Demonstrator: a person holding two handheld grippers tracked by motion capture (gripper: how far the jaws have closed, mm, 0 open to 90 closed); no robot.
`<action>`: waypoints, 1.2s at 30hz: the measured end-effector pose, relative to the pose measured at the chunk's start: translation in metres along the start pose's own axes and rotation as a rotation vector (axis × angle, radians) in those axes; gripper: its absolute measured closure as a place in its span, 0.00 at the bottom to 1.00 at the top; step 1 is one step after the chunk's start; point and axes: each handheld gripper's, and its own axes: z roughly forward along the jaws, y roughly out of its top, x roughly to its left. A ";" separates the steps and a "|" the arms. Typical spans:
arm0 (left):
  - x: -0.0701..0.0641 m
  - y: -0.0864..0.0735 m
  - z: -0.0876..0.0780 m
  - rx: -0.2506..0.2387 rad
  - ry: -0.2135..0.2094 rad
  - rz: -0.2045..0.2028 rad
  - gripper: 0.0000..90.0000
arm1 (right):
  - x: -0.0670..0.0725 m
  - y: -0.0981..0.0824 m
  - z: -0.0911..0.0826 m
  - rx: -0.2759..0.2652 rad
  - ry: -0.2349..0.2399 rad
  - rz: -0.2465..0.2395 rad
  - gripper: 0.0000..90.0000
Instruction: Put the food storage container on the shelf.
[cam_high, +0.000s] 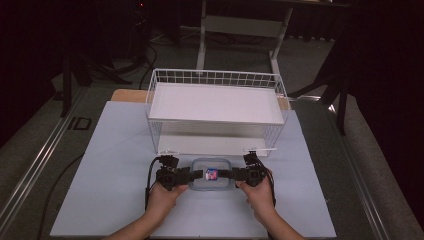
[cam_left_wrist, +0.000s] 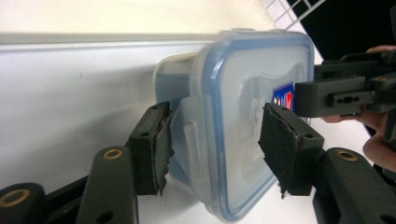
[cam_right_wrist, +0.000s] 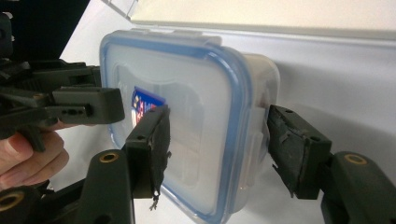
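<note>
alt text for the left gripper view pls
The left gripper clamps one end of a clear food container with a blue-rimmed lid, one jaw under it, one on the lid. The right gripper reaches over the lid's label from the far side, above a pale table.

Dim room. Grey carpeted floor (cam_high: 360, 150). White-legged desk frame (cam_high: 240, 30) at rear. Black cables (cam_high: 145, 60) on floor, left. Metal rail (cam_high: 35, 165) beside pale worktop (cam_high: 115, 200).
</note>
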 end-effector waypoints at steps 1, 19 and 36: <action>0.000 0.002 0.000 -0.006 0.000 0.000 0.51 | 0.000 0.002 -0.001 -0.002 -0.004 -0.006 0.45; 0.002 0.054 0.014 -0.102 0.011 0.090 0.51 | -0.013 0.047 -0.009 -0.147 -0.020 -0.028 0.45; 0.021 0.054 0.033 -0.117 0.043 0.107 0.50 | -0.029 0.048 0.013 -0.197 -0.042 -0.074 0.45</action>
